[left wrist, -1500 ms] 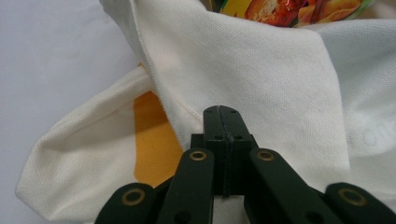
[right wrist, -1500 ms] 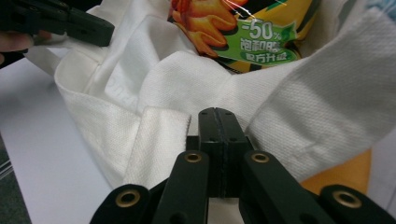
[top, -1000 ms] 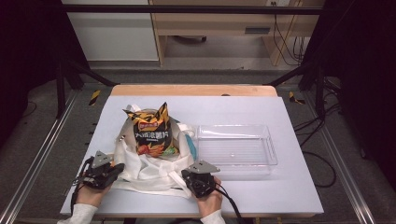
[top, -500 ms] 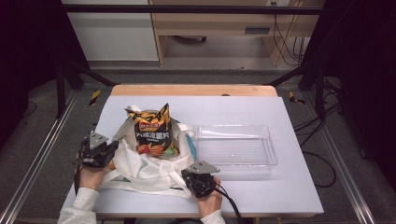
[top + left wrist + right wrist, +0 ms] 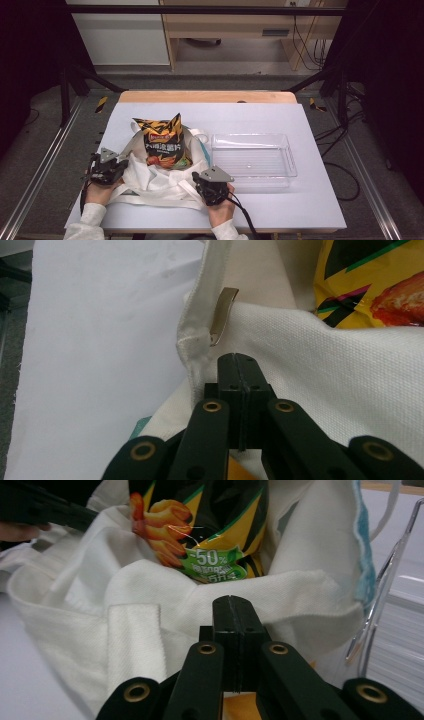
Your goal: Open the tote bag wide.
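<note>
Two clenched tongs [image 5: 121, 165] [image 5: 200, 181] at the bag's [image 5: 150, 182] rim, upright chip packet [image 5: 162, 142] inside.

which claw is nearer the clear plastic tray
Right. The right claw sits at the white tote bag's near edge, just left of the clear plastic tray; the left claw is at the bag's far-left side.

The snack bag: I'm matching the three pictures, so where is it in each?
High view: snack bag stands left of centre in the white cloth bag.
Left gripper view: top right corner.
Right gripper view: top centre.
Shared landmark: the cloth bag's rim around it.
</note>
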A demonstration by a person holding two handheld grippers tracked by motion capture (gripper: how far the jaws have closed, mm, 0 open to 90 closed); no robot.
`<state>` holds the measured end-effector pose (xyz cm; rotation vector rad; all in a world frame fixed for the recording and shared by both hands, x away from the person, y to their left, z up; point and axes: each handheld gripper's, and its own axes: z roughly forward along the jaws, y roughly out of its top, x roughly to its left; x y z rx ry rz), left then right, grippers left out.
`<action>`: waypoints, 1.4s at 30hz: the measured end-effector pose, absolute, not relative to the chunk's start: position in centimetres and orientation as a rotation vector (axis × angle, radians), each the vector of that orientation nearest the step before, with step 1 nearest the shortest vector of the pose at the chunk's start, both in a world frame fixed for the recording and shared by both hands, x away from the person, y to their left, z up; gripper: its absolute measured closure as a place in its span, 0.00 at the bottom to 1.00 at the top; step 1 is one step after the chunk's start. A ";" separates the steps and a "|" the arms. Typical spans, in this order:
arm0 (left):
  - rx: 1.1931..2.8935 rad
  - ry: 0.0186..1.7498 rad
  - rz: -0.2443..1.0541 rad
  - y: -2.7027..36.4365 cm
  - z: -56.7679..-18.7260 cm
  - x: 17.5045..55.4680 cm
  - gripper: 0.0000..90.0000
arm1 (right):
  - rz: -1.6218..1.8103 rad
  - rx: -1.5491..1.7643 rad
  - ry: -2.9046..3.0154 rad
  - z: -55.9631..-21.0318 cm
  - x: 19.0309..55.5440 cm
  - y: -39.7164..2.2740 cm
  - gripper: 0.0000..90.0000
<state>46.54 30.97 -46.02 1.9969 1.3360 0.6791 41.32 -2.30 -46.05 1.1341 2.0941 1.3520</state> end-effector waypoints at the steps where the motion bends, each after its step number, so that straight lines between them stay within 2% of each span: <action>1: 1.998 1.335 0.678 31.0 -46.1 46.5 1.00 | 1.336 1.138 2.095 -46.0 41.5 -2.2 1.00; 15: 1.979 1.318 0.671 31.0 -46.2 46.1 0.96 | 1.199 1.229 2.151 -48.3 41.9 -3.0 1.00; 19: 1.970 1.303 0.656 31.0 -46.0 46.0 0.90 | 1.213 1.237 2.155 -48.3 42.0 -3.0 1.00; 21: 1.958 1.299 0.640 31.0 -45.7 45.9 0.82 | 1.221 1.230 2.151 -48.3 41.9 -3.1 1.00; 24: 1.943 1.287 0.657 30.9 -45.0 45.5 0.78 | 1.237 1.216 2.153 -48.2 41.9 -3.1 0.96; 26: 1.912 1.279 0.669 30.9 -44.4 45.1 0.70 | 1.277 1.197 2.157 -47.6 41.5 -3.2 0.84; 42: 1.733 1.197 0.672 30.7 -39.9 43.0 0.56 | 1.496 1.082 2.072 -42.5 41.0 -4.1 0.61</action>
